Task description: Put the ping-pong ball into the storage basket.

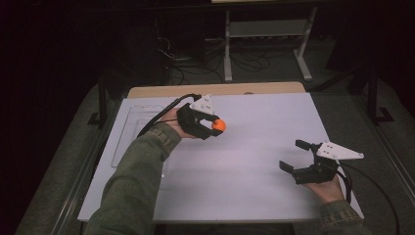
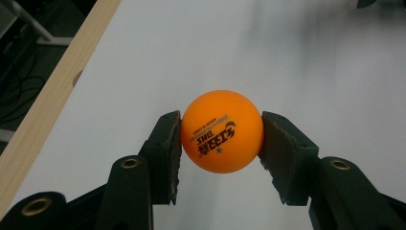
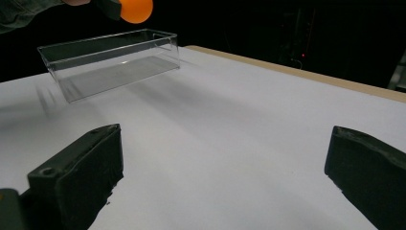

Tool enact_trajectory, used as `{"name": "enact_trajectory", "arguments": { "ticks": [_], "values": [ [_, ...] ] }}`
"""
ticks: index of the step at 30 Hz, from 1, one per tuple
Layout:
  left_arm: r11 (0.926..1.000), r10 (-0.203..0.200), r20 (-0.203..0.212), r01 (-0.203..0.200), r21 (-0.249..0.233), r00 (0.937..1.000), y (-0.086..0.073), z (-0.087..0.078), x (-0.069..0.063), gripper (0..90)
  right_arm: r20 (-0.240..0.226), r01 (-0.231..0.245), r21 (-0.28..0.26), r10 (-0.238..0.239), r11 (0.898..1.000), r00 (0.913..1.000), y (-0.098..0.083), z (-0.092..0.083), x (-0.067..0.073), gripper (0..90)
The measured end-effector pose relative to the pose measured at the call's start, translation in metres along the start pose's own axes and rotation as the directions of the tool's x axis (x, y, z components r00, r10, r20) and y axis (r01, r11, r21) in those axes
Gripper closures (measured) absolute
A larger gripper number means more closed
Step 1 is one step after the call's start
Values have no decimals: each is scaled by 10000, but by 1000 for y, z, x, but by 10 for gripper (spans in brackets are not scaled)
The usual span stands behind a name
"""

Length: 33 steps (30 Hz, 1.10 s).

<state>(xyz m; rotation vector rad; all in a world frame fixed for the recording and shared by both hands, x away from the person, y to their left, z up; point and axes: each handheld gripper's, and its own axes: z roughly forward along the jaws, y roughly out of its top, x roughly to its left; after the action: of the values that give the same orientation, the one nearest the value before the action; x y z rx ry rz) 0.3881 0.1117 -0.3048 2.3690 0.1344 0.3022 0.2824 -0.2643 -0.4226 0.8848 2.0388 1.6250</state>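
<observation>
The left gripper (image 1: 215,128) holds an orange ball (image 2: 222,131) — both pads press its sides, so the jaws stand only as far apart as the ball is wide. The ball hangs above the white table (image 1: 244,147), just beside a clear plastic box (image 3: 109,60) at the table's far left. The right gripper (image 1: 293,156) hovers low over the table's near right, jaws wide — nothing between them.
</observation>
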Motion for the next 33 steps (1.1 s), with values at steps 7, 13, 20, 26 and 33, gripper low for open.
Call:
{"name": "enact_trajectory", "arguments": {
  "ticks": [7,13,20,26,33],
  "values": [
    [10000,-20,-26,20,-25,10000,-4,-8,-1,502,-9,-4,13,4,10000,10000,0,0,0,0],
    [10000,-75,-127,75,4,9999,-10,-17,-2,502,-12,-6,40,6,10000,10000,0,0,0,0],
    [9998,-160,-191,162,132,9997,-16,-26,-3,502,-39,13,87,-13,10000,10000,0,1,0,0],
    [9995,-263,-323,267,136,9991,-21,-34,-3,502,-55,29,97,-29,9999,10000,-1,1,0,0],
    [9993,-354,-388,359,130,9986,-27,-41,-4,503,-71,41,171,-39,9998,10000,-1,2,1,0]
  ]
}}
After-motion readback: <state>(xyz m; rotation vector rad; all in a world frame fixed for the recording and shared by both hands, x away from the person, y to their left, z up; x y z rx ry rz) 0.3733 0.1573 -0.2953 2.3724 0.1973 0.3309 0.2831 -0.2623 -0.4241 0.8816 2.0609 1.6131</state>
